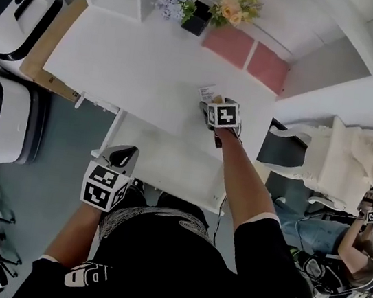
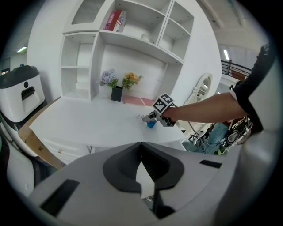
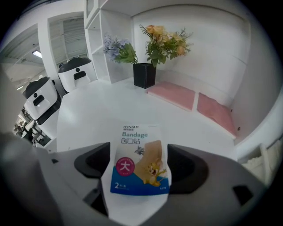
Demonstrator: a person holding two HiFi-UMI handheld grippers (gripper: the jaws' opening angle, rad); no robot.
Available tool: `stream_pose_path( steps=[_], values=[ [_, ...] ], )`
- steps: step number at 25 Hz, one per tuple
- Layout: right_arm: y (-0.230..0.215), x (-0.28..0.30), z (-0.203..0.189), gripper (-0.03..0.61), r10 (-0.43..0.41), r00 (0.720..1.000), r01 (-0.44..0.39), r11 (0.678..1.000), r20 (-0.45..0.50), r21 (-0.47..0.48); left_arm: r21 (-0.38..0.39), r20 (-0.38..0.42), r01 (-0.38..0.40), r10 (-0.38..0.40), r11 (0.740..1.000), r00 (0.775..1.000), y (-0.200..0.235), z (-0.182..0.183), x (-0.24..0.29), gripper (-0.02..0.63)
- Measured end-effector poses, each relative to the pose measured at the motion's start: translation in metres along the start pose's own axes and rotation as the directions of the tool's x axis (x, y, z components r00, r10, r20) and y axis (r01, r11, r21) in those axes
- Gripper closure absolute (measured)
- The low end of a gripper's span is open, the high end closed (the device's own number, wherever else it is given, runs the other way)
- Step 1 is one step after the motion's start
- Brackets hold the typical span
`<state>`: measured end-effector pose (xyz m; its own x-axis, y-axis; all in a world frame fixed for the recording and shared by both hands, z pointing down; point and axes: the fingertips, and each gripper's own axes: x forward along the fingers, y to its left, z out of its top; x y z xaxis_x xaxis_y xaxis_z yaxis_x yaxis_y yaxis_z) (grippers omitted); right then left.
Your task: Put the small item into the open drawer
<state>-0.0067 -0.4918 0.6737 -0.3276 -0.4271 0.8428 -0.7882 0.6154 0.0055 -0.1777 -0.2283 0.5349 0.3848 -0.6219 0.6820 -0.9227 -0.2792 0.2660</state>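
- Your left gripper (image 2: 141, 146): lower centre of left gripper view, fingers closed together, tips meeting, nothing held.
- Your right gripper (image 3: 138, 152): fingers spread wide, gripping nothing.
- Bandage packet (image 3: 139, 165): flat on white desk top (image 3: 88, 110), lower centre of right gripper view, between the spread fingers, far end past the fingertips.
- Head view: packet at frame centre, open drawer (image 1: 164, 159) just below it in frame, packet outside drawer.
- Farther, upper frame: pink pads (image 3: 172, 95), black flower vase (image 3: 144, 75).

Two grippers (image 1: 124, 156), one bandage packet (image 3: 139, 159), two pink mats (image 3: 172, 95), one black vase (image 3: 144, 75), one open drawer (image 1: 163, 162).
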Motion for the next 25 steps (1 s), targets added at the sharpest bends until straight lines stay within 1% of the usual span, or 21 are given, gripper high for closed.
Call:
stream_pose_path(
  steps=[4, 6, 8, 10, 15, 25],
  values=[
    [-0.003, 0.012, -0.002, 0.187, 0.007, 0.999, -0.008, 1.0, -0.047, -0.005, -0.039, -0.003, -0.03, 0.03, 0.999, 1.0, 0.005, -0.01, -0.006, 0.6],
    [-0.004, 0.017, -0.004, 0.187, 0.015, 0.998, -0.014, 1.0, -0.066, 0.013, -0.052, -0.004, -0.042, 0.042, 0.998, 0.999, 0.007, -0.014, -0.01, 0.6],
    [-0.004, 0.019, -0.003, 0.186, 0.016, 0.998, -0.014, 1.0, -0.066, 0.024, -0.061, -0.005, -0.05, 0.05, 0.997, 0.999, 0.009, -0.018, -0.013, 0.6],
    [-0.004, 0.02, -0.002, 0.184, 0.009, 0.998, -0.008, 1.0, -0.067, 0.013, -0.067, -0.007, -0.054, 0.053, 0.996, 0.999, 0.011, -0.021, -0.014, 0.6],
    [-0.001, 0.025, -0.005, 0.175, -0.027, 0.994, 0.023, 0.999, -0.103, -0.039, -0.064, -0.011, -0.048, 0.047, 0.997, 0.999, 0.011, -0.022, -0.014, 0.6],
    [-0.002, 0.022, -0.006, 0.173, -0.026, 0.996, 0.022, 0.999, -0.082, -0.047, -0.047, 0.005, -0.042, 0.042, 0.998, 0.999, 0.011, -0.019, -0.02, 0.6]
  ],
)
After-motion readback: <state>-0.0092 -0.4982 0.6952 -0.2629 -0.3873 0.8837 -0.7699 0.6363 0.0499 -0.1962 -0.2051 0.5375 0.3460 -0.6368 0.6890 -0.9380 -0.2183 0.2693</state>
